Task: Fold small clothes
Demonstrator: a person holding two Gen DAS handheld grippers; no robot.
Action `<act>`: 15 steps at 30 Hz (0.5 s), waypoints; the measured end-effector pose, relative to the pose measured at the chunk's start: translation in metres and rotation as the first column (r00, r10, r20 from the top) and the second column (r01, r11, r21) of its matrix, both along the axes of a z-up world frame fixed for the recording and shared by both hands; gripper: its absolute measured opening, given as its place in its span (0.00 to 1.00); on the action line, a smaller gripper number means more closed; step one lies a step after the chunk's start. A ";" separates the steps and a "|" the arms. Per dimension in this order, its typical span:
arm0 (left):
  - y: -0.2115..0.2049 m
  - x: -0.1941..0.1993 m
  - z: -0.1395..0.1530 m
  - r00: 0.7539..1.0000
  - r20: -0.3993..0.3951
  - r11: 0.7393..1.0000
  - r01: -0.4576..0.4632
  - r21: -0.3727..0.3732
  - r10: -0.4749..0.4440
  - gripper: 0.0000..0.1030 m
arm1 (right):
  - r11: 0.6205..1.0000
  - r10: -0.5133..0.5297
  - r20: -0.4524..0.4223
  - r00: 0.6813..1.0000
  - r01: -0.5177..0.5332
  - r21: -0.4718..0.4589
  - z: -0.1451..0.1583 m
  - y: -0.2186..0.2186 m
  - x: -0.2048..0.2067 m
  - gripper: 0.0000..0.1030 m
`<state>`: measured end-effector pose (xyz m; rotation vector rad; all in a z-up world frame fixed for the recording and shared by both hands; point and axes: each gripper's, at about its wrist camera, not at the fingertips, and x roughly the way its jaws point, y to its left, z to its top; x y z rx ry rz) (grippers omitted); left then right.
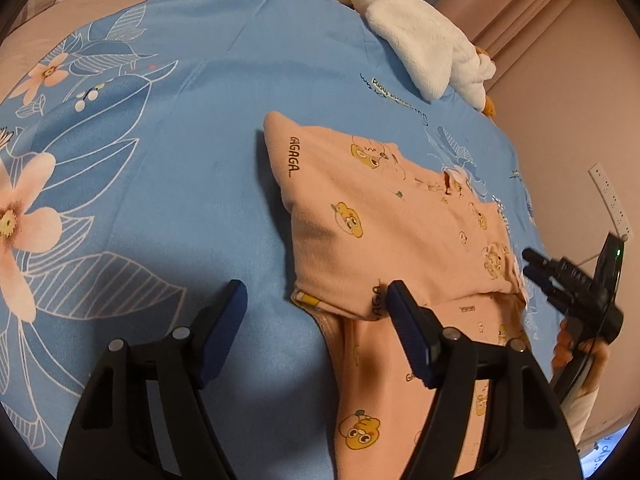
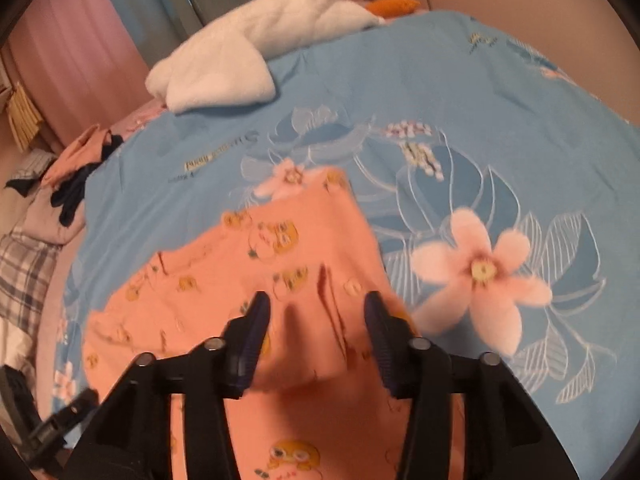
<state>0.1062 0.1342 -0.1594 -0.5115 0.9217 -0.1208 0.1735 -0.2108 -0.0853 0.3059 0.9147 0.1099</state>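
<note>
A small pink baby garment with yellow cartoon prints lies partly folded on the blue floral bedspread. Its upper part is folded over the lower part, which runs down toward me. My left gripper is open and empty, its right finger over the garment's fold edge, its left finger over bare bedspread. In the right wrist view the same garment lies under my right gripper, which is open and empty just above the cloth. The right gripper also shows at the right edge of the left wrist view, beside the garment.
A white plush toy lies at the far edge of the bed; it also shows in the right wrist view. A pile of other clothes sits at the left of the bed. A white power strip hangs by the wall.
</note>
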 end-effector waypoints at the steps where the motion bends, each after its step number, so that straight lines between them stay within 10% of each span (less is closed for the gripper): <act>1: 0.001 0.000 0.000 1.000 0.000 1.000 0.001 0.001 -0.001 0.70 | 1.000 0.012 -0.010 1.000 -0.012 0.003 -0.003 0.002 0.004 0.48; 6: 0.002 -0.001 -0.001 1.000 0.001 1.000 0.005 0.003 -0.005 0.70 | 0.992 0.041 -0.092 0.995 -0.052 -0.119 -0.026 0.025 0.025 0.42; 8: 0.002 -0.003 -0.002 1.000 0.003 1.000 0.008 0.006 -0.008 0.70 | 0.987 0.041 -0.075 0.996 -0.052 -0.150 -0.026 0.031 0.024 0.08; 15: 0.001 0.002 -0.002 1.000 0.003 1.000 0.008 -0.006 -0.008 0.70 | 0.977 0.048 0.104 0.993 -0.025 -0.210 0.029 0.031 0.018 0.07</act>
